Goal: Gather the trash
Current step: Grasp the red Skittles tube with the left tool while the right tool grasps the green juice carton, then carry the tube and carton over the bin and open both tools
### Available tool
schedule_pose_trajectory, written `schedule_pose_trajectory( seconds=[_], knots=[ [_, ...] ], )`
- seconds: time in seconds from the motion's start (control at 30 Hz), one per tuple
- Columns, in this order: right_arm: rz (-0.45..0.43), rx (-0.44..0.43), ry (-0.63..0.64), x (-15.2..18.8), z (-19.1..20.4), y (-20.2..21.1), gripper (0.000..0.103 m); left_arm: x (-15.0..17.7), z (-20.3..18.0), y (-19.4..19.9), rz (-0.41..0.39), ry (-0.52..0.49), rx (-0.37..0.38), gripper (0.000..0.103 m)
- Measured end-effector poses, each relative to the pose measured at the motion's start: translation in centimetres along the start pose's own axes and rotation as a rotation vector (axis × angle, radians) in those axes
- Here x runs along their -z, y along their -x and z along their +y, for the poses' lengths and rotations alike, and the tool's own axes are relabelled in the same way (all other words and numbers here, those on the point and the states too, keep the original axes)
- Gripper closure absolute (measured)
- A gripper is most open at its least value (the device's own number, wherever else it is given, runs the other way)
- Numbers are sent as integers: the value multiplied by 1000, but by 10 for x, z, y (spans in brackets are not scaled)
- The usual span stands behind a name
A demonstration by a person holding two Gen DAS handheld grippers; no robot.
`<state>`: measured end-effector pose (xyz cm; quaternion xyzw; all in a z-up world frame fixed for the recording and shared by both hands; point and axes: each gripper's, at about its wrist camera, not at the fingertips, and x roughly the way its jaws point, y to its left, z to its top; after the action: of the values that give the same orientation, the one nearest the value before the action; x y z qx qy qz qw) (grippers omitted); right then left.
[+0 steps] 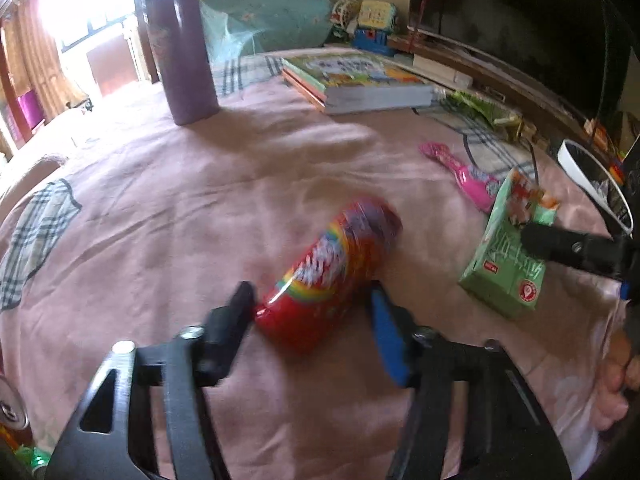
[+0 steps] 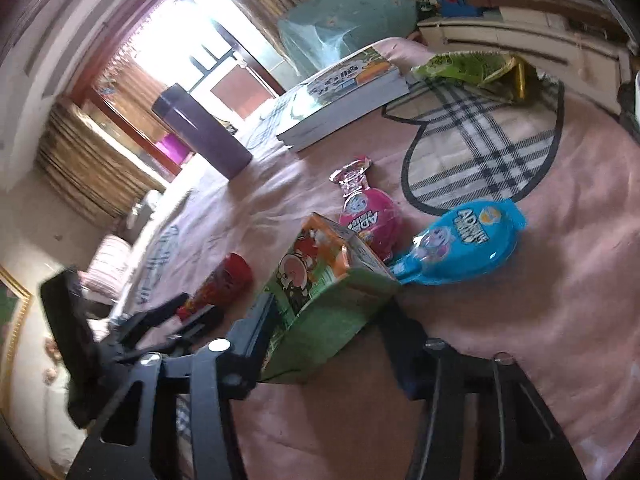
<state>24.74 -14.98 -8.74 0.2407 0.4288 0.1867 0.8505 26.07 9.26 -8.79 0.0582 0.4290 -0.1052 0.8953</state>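
Trash lying on the pink bedspread point(image 1: 168, 208) is taken two pieces at once: the red tube point(image 1: 320, 284) is pinched by the left gripper point(image 1: 310, 306), the green carton point(image 2: 320, 308) by the right gripper point(image 2: 332, 332), presumably for lifting together.

cloth point(image 1: 200, 208): pink, grey-white plaid patches
can point(image 1: 328, 276): red, rainbow stripe
carton point(image 2: 332, 304): green, orange top
wrappers: one pink point(image 2: 370, 216), one blue point(image 2: 468, 244)
bottle point(image 1: 184, 48): purple, dark cap
snack bag point(image 2: 468, 68): green, gold inside
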Motion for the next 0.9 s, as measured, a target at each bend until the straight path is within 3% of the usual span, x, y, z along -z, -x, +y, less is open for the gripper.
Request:
schedule_pose_trajectory(
  seconds=[0.33,0.9],
  knots=[
    [-25,-68,59,10,-3,44,67,11,-47,27,-33,33,74,62],
    [-202,79,78,15,-68,151,67,18,-179,65,-107,-23,232,68]
  ],
)
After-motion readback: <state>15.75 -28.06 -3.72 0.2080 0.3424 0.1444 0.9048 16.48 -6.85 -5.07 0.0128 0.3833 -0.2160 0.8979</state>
